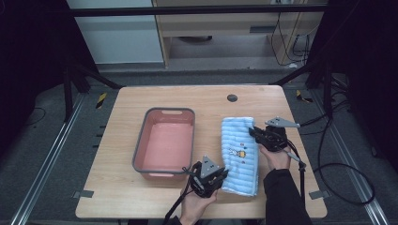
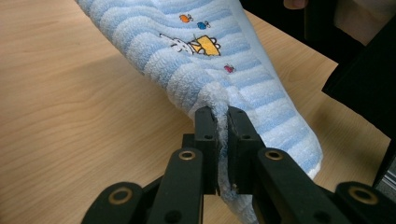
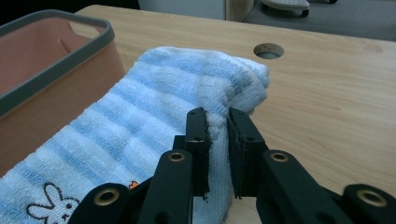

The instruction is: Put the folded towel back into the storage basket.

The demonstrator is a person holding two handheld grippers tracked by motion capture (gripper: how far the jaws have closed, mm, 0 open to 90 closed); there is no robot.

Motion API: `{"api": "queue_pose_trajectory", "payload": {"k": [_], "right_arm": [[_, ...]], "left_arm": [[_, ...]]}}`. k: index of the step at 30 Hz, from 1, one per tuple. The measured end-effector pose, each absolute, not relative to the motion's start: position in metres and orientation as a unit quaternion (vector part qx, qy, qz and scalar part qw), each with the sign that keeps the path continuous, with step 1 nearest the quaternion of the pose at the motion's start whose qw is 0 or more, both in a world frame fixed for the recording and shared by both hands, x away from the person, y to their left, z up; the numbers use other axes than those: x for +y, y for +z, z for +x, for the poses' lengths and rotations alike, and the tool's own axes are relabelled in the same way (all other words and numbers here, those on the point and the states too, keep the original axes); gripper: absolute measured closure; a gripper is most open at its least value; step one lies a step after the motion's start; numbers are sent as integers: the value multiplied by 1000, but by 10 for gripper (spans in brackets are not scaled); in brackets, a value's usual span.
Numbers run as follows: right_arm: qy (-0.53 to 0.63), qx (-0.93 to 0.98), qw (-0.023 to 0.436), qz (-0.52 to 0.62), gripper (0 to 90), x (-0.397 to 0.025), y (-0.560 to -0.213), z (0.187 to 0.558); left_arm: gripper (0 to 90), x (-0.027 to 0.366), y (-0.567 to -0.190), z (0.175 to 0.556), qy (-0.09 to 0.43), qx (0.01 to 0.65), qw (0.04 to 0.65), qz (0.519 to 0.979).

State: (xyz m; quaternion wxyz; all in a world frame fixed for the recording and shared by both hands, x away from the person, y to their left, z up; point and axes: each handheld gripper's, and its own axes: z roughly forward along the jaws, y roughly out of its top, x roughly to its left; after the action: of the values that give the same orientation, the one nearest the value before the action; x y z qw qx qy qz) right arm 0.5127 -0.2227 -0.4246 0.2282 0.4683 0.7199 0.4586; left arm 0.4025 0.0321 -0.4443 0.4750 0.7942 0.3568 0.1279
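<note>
A folded blue striped towel point(image 1: 240, 154) is lying on the table point(image 1: 122, 140) beside an empty pink bin point(image 1: 165, 143), the left gripper point(image 2: 222, 112) and right gripper point(image 3: 216, 114) each pinching an edge, apparently just beginning to lift.

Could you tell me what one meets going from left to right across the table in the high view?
Pink tub → left gripper → blue striped towel → right gripper, both grippers clamped on the towel.

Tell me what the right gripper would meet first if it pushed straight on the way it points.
The right gripper is shut on the blue striped towel, so more towel comes first; beyond that, probably the pink basin's side, though depth is unclear.
</note>
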Motion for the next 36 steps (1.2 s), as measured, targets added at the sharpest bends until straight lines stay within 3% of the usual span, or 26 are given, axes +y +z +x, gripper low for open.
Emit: {"api": "queue_pose_trajectory", "payload": {"k": [36], "right_arm": [[497,702,267,434,796,-170,-341,515]], "left_arm": [[843,92,-370,409,184,355,501,768]]}}
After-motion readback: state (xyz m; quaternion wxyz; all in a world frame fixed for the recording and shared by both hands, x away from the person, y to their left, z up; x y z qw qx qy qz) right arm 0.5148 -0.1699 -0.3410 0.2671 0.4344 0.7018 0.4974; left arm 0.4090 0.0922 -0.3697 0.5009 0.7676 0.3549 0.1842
